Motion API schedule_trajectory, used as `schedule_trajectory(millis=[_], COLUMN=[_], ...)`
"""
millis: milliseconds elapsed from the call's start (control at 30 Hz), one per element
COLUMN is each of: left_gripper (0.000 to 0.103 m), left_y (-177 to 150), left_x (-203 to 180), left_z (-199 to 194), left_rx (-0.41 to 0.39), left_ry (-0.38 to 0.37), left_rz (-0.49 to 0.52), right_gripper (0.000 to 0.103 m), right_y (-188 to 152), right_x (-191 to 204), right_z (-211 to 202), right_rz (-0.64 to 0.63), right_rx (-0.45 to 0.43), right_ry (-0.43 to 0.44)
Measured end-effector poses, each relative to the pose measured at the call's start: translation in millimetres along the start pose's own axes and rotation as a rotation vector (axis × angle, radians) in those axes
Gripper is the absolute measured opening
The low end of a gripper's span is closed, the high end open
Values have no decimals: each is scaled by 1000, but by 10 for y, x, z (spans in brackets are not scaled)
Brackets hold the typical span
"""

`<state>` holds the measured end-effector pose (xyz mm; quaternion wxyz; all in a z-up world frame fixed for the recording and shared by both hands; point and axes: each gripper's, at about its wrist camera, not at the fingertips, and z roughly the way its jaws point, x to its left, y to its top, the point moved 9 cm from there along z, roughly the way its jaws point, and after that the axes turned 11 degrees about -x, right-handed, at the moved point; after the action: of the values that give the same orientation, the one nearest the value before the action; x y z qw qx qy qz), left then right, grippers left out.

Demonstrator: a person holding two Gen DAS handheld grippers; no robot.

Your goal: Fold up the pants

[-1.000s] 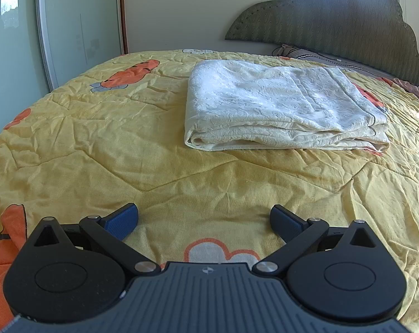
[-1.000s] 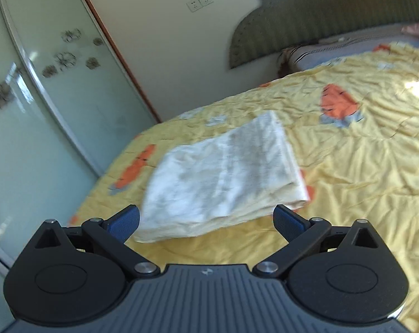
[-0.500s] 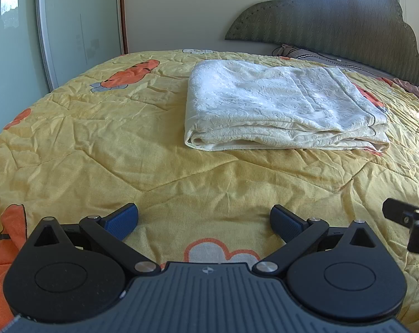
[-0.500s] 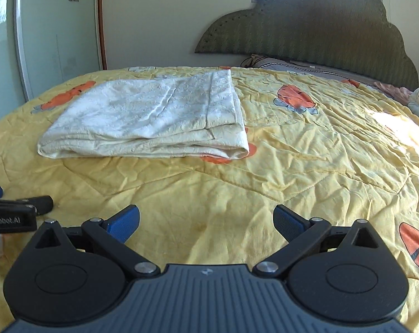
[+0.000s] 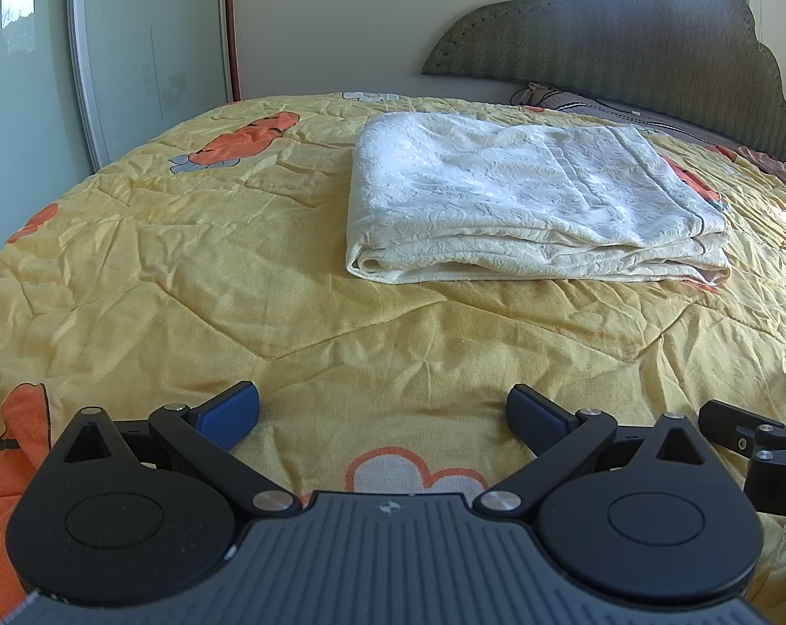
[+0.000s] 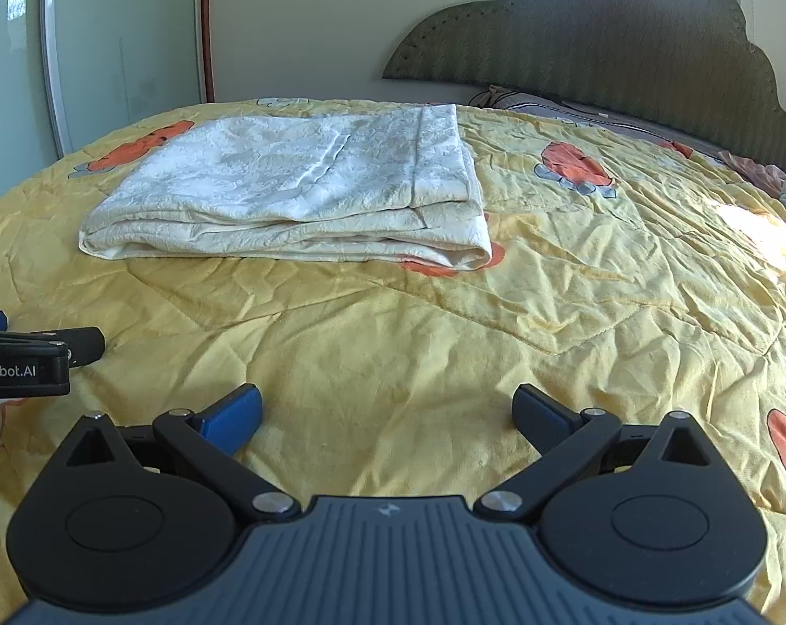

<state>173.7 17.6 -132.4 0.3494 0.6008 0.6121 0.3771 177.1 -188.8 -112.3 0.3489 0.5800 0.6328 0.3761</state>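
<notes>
The cream-white pants (image 5: 528,208) lie folded into a flat rectangle on the yellow quilt (image 5: 184,260); they also show in the right wrist view (image 6: 299,192). My left gripper (image 5: 382,416) is open and empty, low over the quilt, well short of the pants' near edge. My right gripper (image 6: 387,414) is open and empty, also low over the quilt, short of the pants and to their right. Each gripper shows at the other view's edge: the right one (image 5: 757,442), the left one (image 6: 28,354).
The quilt has orange carrot prints (image 6: 575,166). A green padded headboard (image 5: 653,47) and pillows (image 6: 538,104) stand behind the pants. A mirrored wardrobe door (image 5: 132,52) lines the left side. Sunlight falls on the quilt at the right (image 6: 757,229).
My right gripper swung from a tilted high view down to level beside the left one, then edged forward. The left gripper and the pants have not moved.
</notes>
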Motion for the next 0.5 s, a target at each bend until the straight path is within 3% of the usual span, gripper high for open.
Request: schedule_trajectory(millis=[500], left_gripper=[103], left_y=[-2], left_x=[1], left_z=[0], left_rx=[0], left_ry=[0], left_rz=[0], right_gripper=[103], right_y=[-35], right_x=[-26], right_z=[-14], right_rz=[39], right_rx=[12], right_ry=[9])
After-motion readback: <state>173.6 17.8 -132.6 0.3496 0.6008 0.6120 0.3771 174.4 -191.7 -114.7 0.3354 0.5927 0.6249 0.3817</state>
